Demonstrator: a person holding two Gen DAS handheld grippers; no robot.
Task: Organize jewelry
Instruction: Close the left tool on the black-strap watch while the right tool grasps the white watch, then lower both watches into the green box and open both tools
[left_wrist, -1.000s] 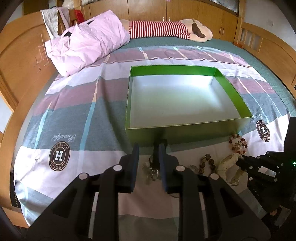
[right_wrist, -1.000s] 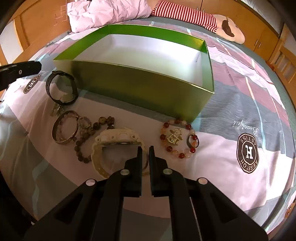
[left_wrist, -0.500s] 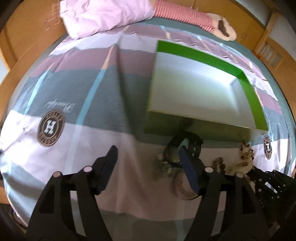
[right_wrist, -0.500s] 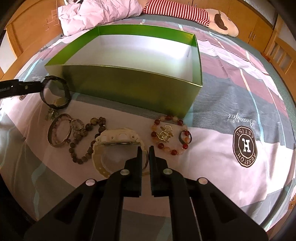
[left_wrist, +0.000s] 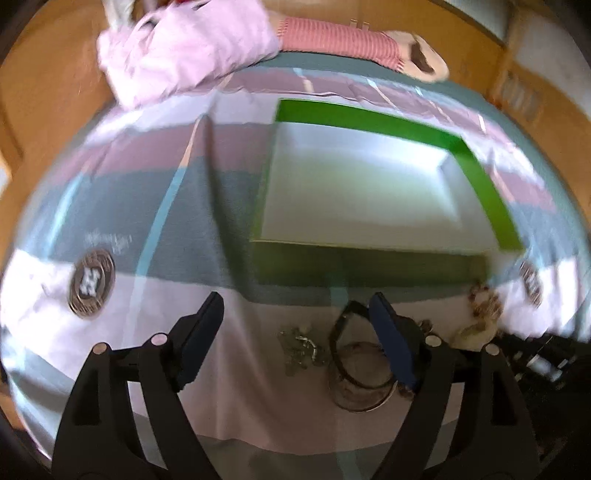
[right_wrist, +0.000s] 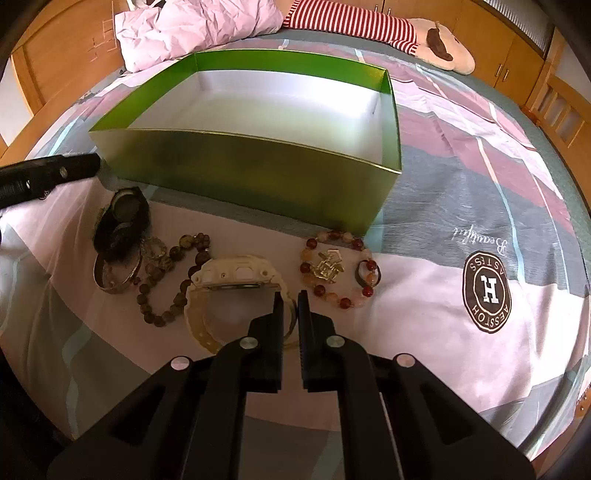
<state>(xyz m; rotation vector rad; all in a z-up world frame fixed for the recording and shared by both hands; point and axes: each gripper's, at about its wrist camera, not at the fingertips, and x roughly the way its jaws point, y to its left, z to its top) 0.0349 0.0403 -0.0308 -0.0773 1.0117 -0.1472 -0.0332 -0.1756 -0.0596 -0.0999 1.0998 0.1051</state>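
The left gripper (left_wrist: 295, 325) has its fingers spread wide, while the right gripper (right_wrist: 290, 314) has them nearly closed.

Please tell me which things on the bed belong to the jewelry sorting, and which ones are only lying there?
For the job:
green box
black watch
metal bangle
dark bead bracelet
cream watch
red bead bracelet
left gripper
right gripper

Just lying about:
pink pillow
striped plush toy

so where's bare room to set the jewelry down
The green box shows only bare white floor. The bedspread right of the red bead bracelet, around the H logo, is free. Crowded: black watch, bangle, brown beads, cream watch.
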